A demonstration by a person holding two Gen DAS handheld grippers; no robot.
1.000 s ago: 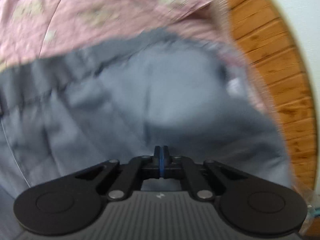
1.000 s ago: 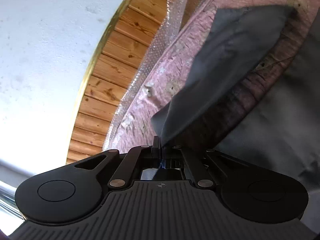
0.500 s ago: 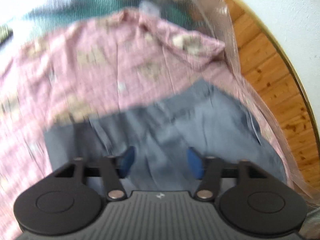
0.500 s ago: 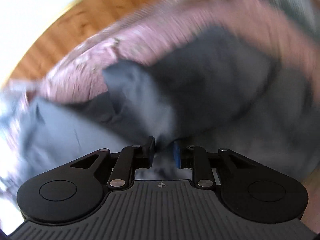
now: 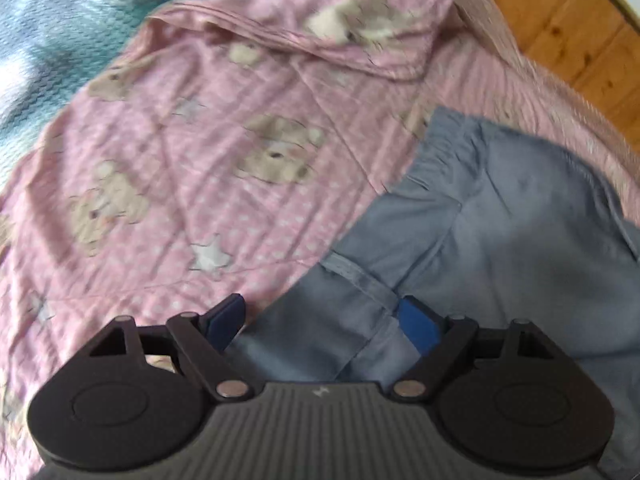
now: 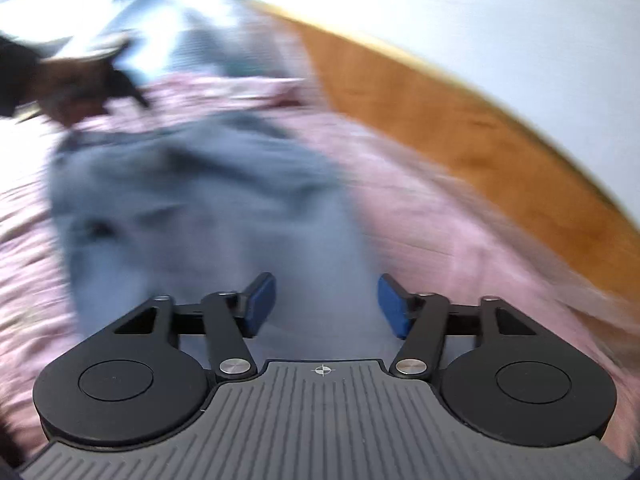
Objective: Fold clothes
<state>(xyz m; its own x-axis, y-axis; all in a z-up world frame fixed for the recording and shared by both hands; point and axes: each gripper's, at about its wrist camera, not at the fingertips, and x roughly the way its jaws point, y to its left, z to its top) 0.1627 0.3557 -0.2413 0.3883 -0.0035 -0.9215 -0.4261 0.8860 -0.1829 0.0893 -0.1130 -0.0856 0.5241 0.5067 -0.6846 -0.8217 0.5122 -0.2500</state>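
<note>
1. Risk: grey garment (image 5: pixel 500 232) may slump out of its fold; nothing pins it, and its loose hem lies between the left claw's (image 5: pixel 324 322) blue pads.
2. Left claw: jaws wide, empty, low over the hem at 6 o'clock.
3. Right claw (image 6: pixel 326 306): jaws spread, empty, view blurred.
4. Garment lies on pink bedsheet (image 5: pixel 192 152), toward 3 o'clock.

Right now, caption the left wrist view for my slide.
Open left gripper poised over grey garment lying on pink teddy-bear sheet.

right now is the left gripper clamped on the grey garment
No, the left gripper is open, blue pads spread apart above the grey garment.
</note>
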